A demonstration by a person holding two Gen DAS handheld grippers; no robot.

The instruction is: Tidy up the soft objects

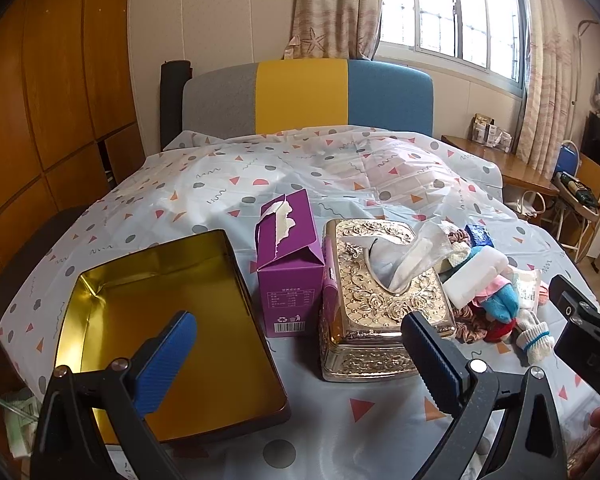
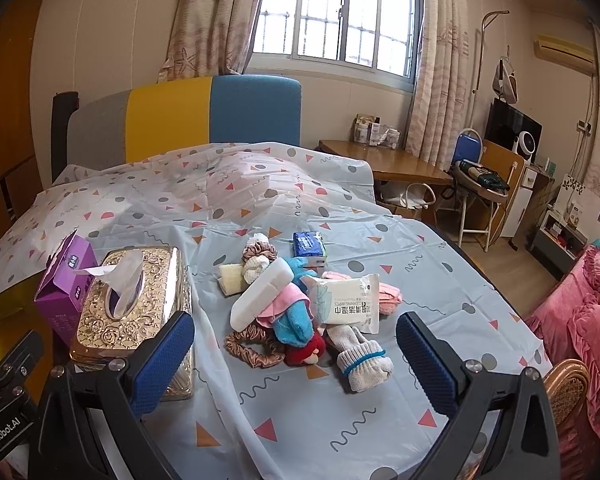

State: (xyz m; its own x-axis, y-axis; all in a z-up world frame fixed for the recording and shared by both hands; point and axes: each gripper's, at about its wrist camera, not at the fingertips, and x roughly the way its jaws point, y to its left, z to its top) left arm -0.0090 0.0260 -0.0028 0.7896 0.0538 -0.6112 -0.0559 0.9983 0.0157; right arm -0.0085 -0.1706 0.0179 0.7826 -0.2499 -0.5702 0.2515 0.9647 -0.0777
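Two tools hang over the bed, both spread wide and holding nothing. The left tool (image 1: 300, 356) sits above one open gold tin (image 1: 168, 320). The right tool (image 2: 296, 344) faces one heap of soft things (image 2: 300, 308) just ahead; one ornate tissue box (image 2: 136, 304) and one purple carton (image 2: 66, 276) stand left.

Daylight pours through a barred window (image 2: 336, 12) framed by patterned curtains (image 2: 216, 16), above a grey, yellow and blue headboard (image 2: 188, 116). A wooden desk (image 2: 384, 162) and blue chair (image 2: 466, 146) stand ahead and right of the gripper, orange wardrobe panels (image 1: 56, 92) to the left.
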